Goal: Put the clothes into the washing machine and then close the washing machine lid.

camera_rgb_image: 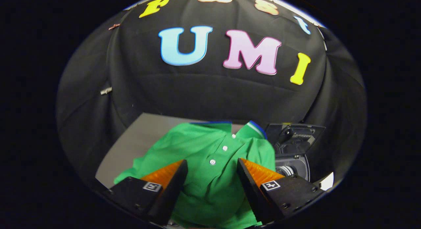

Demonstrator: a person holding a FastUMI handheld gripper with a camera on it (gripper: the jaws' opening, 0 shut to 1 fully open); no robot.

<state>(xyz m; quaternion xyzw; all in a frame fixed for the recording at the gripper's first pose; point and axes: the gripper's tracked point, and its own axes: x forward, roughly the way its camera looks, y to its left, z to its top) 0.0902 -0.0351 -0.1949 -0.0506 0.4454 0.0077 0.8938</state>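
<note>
The shirt (210,156) is a green collared garment with a buttoned placket and blue-and-white trim at the collar. It lies spread on a grey table (141,140), collar toward the booth's back wall, body running down between the fingers and under them. One sleeve trails off toward the table's near edge beside one finger.

Handling, as judged: the cloth is soft, light and limp. It will sag and drape once lifted and offers no stiff edge to hold. It is not fragile. A pinch on a single layer may slip or lift only part of the garment; a bunched fold through the chest, near the placket, looks like the surest hold. The trailing sleeve and hem may snag on the machine's opening.

The gripper (212,176) stands over the shirt with its fingers wide apart, one on each side of the button line. Whether the tips touch the fabric cannot be told. Nothing is clamped.

The washing machine (292,153) sits just beside the shirt's collar end, beyond one finger. It is dark, with a lid or panel that appears raised at the back and a round fitting below. Its opening is not clearly shown.

Status: shirt not yet taken up; loading and lid closing remain.
</note>
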